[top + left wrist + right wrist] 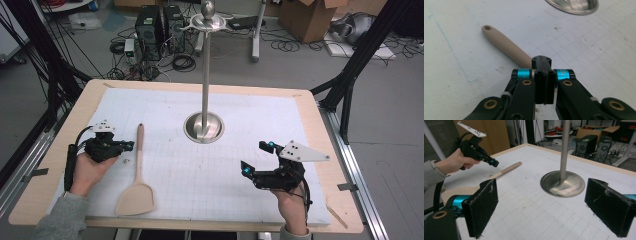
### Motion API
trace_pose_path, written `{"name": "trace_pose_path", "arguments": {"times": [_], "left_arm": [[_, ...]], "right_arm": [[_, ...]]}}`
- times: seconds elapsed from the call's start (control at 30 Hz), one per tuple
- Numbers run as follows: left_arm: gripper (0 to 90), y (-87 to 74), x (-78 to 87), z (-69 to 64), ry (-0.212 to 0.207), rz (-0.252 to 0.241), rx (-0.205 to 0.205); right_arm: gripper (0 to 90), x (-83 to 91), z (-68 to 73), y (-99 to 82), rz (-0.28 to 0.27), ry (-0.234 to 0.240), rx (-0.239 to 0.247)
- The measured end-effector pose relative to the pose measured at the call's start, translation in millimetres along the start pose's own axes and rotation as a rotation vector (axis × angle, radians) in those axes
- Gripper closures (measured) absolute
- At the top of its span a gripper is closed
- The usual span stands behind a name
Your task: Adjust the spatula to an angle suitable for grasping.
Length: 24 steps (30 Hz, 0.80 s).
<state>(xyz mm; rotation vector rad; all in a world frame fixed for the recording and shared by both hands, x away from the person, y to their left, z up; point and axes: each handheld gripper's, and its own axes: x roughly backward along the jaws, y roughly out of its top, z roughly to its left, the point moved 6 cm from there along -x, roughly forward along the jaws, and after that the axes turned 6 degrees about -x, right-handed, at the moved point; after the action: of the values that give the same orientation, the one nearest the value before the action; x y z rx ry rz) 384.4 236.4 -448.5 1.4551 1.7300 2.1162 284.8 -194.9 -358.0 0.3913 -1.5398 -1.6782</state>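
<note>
A pale wooden spatula (pixel 138 170) lies flat on the white mat, handle pointing away, blade (pixel 136 200) near the front edge. My left gripper (pixel 131 146) is shut with nothing between its jaws, its tips right beside the handle's middle. In the left gripper view the closed tips (pixel 541 60) sit over the handle (pixel 504 45), which runs under them; whether they touch it is unclear. My right gripper (pixel 255 156) stands open and empty at the front right. Its two black pads (pixel 481 207) are spread wide over bare mat, and the left gripper (pixel 495 162) shows beyond them above the spatula (pixel 509 168).
A metal stand with a round dished base (pixel 203 127) and tall pole (pixel 206 65) rises from the middle back of the mat. The white gridded mat (pixel 225 175) covers a wooden table (pixel 320 125). Computers, cables and cardboard boxes are on the floor behind.
</note>
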Motion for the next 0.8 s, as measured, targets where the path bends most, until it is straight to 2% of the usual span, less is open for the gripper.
{"name": "trace_pose_path", "arguments": {"times": [0.07, 0.17, 0.3, 0.37, 0.53, 0.7, 0.8], "left_arm": [[89.9, -0.5, -5.1, 6.1, 0.017, -0.005, 0.030], [89.8, -5.6, -15.9, 16.8, 0.038, 0.036, 0.053], [89.9, -6.4, -21.4, 25.3, 0.046, 0.019, 0.080], [89.9, -6.0, -23.5, 26.0, 0.042, 0.020, 0.080], [89.8, -4.9, -28.6, 24.1, 0.049, 0.033, 0.045], [89.9, -6.5, -37.2, 28.1, 0.059, 0.033, 0.076], [89.9, -6.5, -41.1, 27.4, 0.049, 0.034, 0.072]], "right_arm": [[10.7, -1.3, -0.6, -0.5, 0.000, 0.001, 0.003], [10.7, -2.7, -1.2, -2.1, 0.008, 0.002, -0.004], [10.7, -3.1, -1.9, -3.2, 0.010, 0.000, -0.003], [10.7, -2.9, -2.9, -3.5, 0.009, -0.002, -0.007], [10.7, -3.9, -2.0, -2.8, -0.008, -0.003, -0.005], [10.7, -4.4, -0.7, -3.1, -0.005, 0.002, -0.005], [10.7, -4.0, -1.9, -2.8, -0.009, 0.000, -0.003]]}}
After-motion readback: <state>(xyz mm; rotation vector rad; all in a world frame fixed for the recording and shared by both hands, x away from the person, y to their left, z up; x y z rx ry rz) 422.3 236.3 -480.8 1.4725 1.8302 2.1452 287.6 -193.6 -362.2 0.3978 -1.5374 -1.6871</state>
